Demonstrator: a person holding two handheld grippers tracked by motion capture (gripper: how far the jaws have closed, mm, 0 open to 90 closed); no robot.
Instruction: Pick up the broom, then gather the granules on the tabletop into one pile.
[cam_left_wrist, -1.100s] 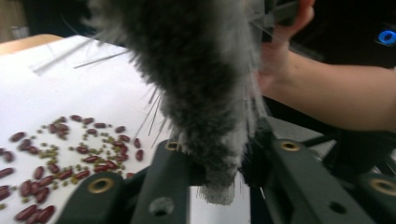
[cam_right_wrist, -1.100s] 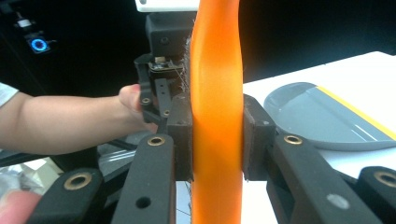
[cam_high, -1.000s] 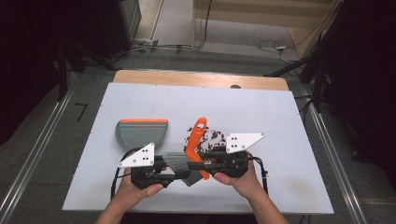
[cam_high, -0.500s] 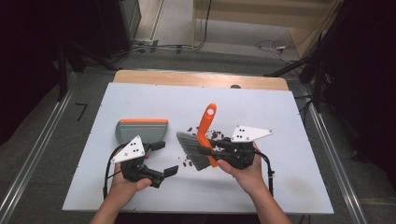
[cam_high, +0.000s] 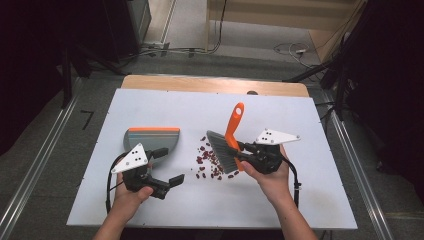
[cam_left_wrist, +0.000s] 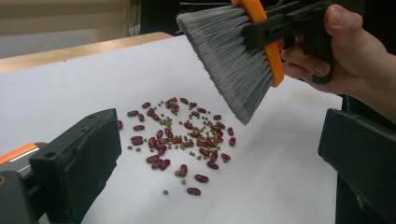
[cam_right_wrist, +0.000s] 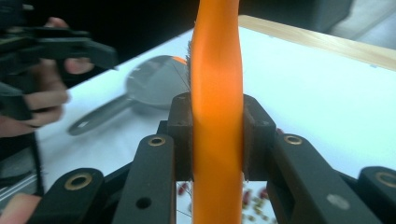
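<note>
On the desk (cam_high: 300, 200), the dustpan (cam_high: 150, 137) lies just beyond the left gripper (cam_high: 167, 167), whose fingers have just been opening and now stand wide, holding nothing. The beans (cam_high: 210, 162) sit between the hands. The right gripper (cam_high: 239, 152) is clamped on the brush (cam_high: 231, 135), handle pointing away, bristles hanging over the beans' right edge.
</note>
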